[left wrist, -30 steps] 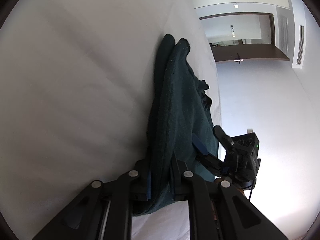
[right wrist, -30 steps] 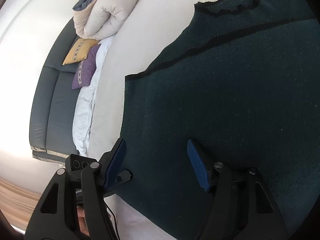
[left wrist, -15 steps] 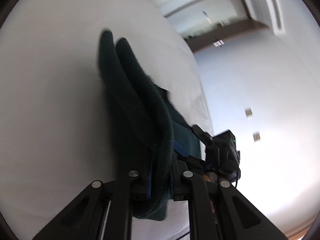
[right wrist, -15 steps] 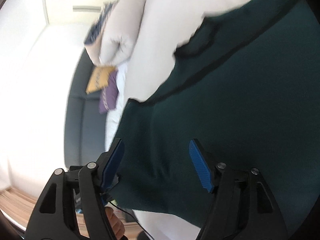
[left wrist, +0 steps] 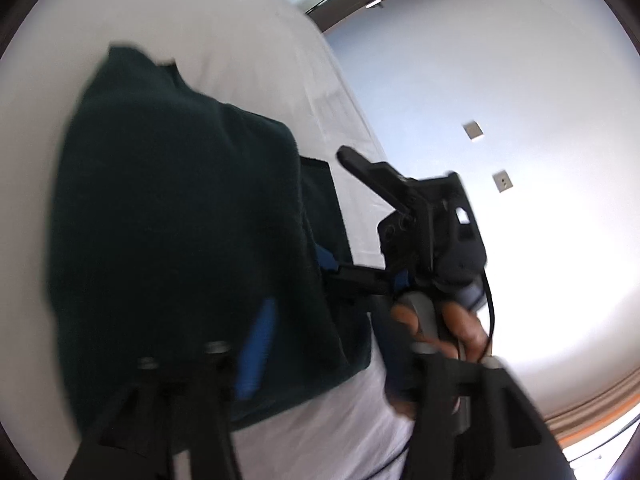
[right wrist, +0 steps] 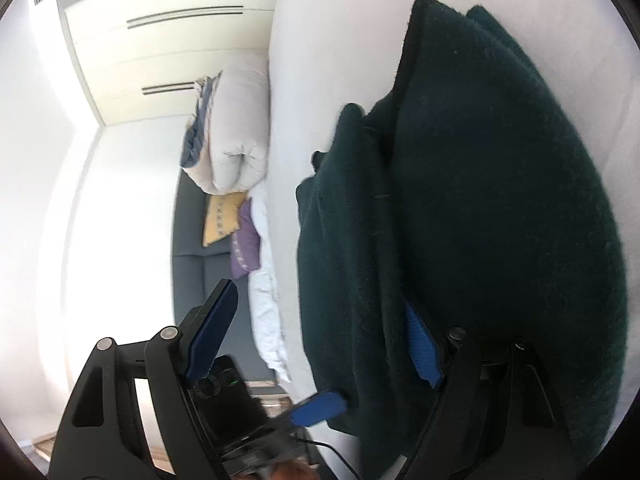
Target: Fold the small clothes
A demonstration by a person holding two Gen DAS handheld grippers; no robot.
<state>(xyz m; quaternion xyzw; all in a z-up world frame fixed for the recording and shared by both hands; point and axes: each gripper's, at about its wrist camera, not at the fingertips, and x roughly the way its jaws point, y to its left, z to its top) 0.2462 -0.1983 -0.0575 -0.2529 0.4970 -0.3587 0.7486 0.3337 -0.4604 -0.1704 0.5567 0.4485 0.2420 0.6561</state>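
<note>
A: Two layers of the dark green sweater (right wrist: pixel 492 216) lie doubled over on the white bed (left wrist: pixel 224 20), well apart from the rolled duvet (right wrist: pixel 236 128).

B: And your tongs?

A: Your right tongs (right wrist: pixel 316 340) stand wide apart, one blue pad against the sweater's edge, gripping nothing. Your left tongs (left wrist: pixel 256 364) are blurred; I cannot tell whether they pinch the cloth draped over them.

B: What could go wrong?

A: If you pull the left tongs away while the knit snags a pad, I judge the top layer would drag off the fold. The right pad could also catch the hem nearest you.
</note>
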